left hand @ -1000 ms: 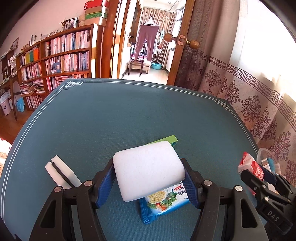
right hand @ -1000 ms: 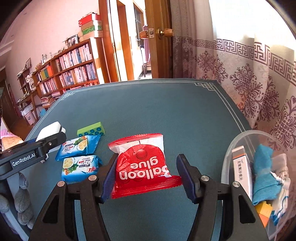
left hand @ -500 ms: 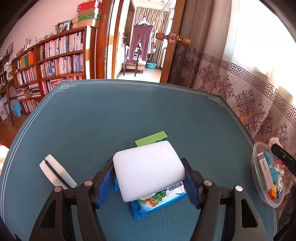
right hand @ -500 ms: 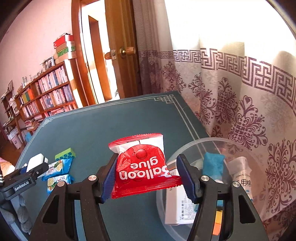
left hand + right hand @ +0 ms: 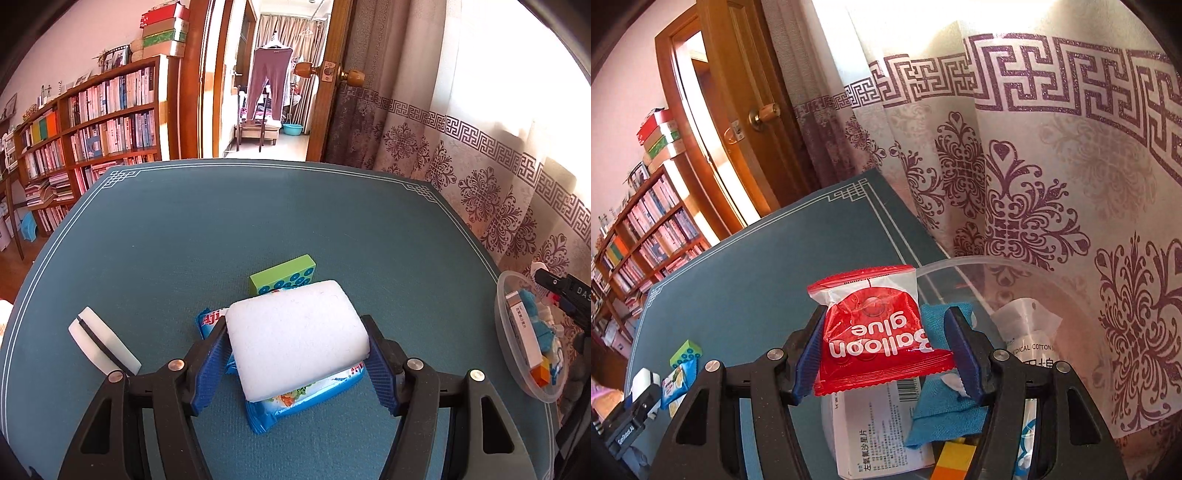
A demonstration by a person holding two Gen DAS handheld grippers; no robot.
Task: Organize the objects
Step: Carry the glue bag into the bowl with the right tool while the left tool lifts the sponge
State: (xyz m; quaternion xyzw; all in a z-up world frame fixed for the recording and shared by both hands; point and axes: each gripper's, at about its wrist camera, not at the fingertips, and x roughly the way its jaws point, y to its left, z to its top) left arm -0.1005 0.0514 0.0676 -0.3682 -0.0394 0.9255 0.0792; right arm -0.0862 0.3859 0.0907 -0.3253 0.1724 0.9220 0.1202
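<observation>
Two claws loaded: right claw (image 5: pixel 884 349) grips balloon glue packet (image 5: pixel 875 328) directly above bowl (image 5: pixel 1082 295) at counter's right edge; left claw (image 5: pixel 295 354) grips white sponge (image 5: pixel 295 336).

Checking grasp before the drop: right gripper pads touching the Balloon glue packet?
Touching. The right wrist view shows both blue pads of the right gripper pressed against the sides of the red Balloon glue packet, held above the clear bowl.

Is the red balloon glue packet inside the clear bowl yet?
Not yet. The balloon glue packet is held between the right gripper's fingers, above the clear bowl, which already holds a box and blue cloth.
</observation>
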